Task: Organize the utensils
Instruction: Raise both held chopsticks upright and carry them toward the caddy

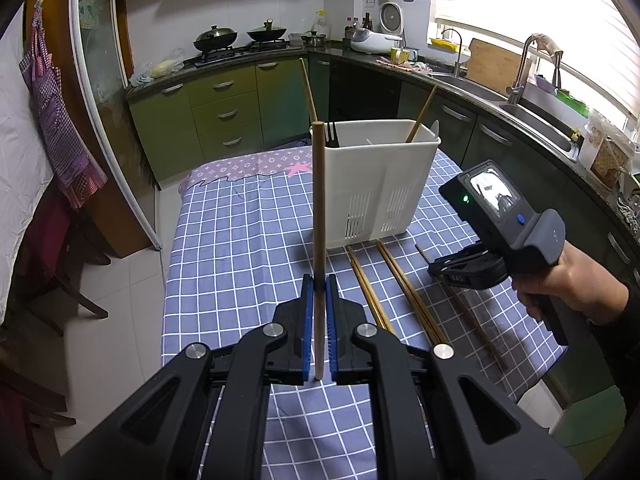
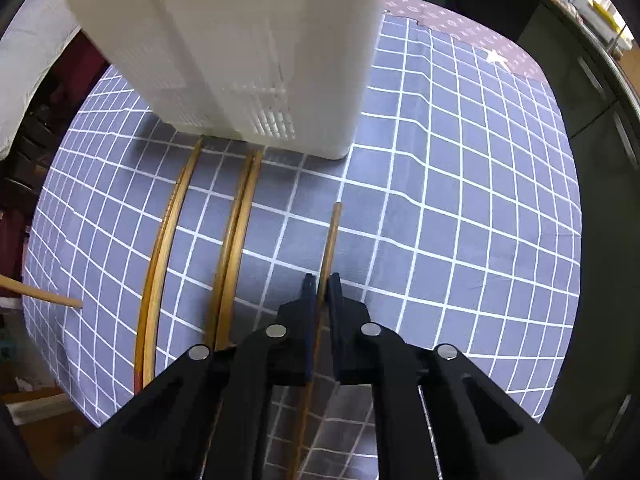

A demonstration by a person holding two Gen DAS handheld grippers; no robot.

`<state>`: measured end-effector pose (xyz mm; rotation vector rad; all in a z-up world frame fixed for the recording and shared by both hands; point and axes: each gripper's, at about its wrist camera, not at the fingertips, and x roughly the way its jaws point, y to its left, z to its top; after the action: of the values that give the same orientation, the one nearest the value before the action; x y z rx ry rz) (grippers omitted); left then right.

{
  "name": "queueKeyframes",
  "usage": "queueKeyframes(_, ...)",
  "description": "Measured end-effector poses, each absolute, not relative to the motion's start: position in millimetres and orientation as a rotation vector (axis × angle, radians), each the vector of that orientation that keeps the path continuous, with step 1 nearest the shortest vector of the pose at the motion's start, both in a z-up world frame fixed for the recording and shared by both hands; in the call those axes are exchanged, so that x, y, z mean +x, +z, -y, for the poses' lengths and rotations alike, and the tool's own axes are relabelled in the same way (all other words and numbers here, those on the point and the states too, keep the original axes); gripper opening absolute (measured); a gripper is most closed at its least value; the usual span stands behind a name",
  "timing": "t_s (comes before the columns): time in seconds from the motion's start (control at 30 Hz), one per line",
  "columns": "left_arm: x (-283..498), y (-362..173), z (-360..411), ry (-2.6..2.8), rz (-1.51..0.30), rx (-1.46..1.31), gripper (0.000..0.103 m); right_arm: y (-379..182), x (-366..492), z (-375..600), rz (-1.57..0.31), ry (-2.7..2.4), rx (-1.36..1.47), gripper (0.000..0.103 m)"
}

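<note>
- Wooden chopstick point(image 1: 319, 216) stands upright, clamped in the left gripper point(image 1: 319, 292), in front of the white utensil caddy point(image 1: 376, 184).
- Loose chopsticks point(image 2: 236, 240) lie on the checked tablecloth point(image 2: 460, 220) before the caddy.
- Right gripper point(image 2: 320, 286) pinches another chopstick point(image 2: 331, 240) lying right of them.

We see the white utensil caddy point(image 1: 376, 184) standing mid-table, blocking the way toward the table's point(image 1: 240, 240) far edge. Just before it, loose chopsticks point(image 2: 236, 240) lie across the checked cloth. The cloth toward the left edge lies bare, as does the stretch toward the right edge beyond the caddy's corner.
</note>
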<state>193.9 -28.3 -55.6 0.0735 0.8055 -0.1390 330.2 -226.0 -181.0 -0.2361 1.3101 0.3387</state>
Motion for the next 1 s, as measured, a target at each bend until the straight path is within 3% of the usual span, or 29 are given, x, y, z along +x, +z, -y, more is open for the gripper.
queueKeyframes(0.23, 195.0, -55.0, 26.2, -0.137, -0.807, 0.075, 0.006, -148.0, 315.1, 249.3, -1.215, 0.391, -0.113, 0.006)
queueKeyframes(0.57, 196.8, -56.0, 27.9, -0.136, -0.813, 0.077, 0.006, -41.5, 248.8, 307.1, -0.882, 0.445, 0.035, 0.006)
queueKeyframes(1.0, 196.3, -51.7, 30.9, -0.135, -0.813, 0.087, 0.006, -26.7, 215.3, 306.1, -0.796, 0.470, 0.039, 0.006)
